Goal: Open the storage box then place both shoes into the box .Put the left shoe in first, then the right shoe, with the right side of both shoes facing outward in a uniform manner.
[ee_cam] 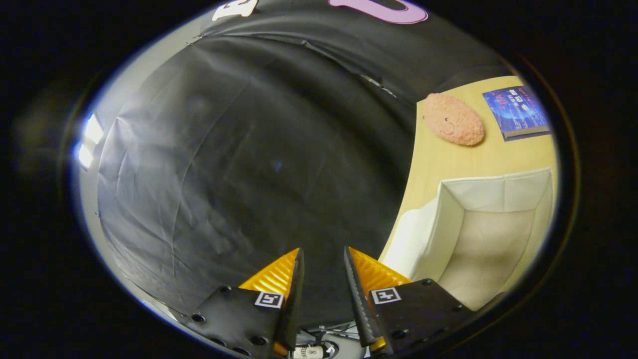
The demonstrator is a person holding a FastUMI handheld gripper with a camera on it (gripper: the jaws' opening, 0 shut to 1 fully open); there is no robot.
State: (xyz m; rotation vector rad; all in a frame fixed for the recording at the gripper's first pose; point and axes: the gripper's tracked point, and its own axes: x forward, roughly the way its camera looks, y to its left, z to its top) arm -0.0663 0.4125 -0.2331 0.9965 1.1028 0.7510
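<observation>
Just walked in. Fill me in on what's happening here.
A person is holding a handheld gripper, tilted toward the booth's black cloth wall. Its fingers stand apart with nothing between them. Off to the side on the wooden table sits the white storage box, open and with no shoe in it. Beyond the box lie a pink fuzzy slipper and a blue book. No shoe has gone in yet.

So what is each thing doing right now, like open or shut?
storage box: open, nothing visible inside.
gripper: fingers apart, holding nothing, pointing at the black cloth wall.
pink fuzzy thing: lying on the table beyond the box.
book: closed, flat on the table.
</observation>
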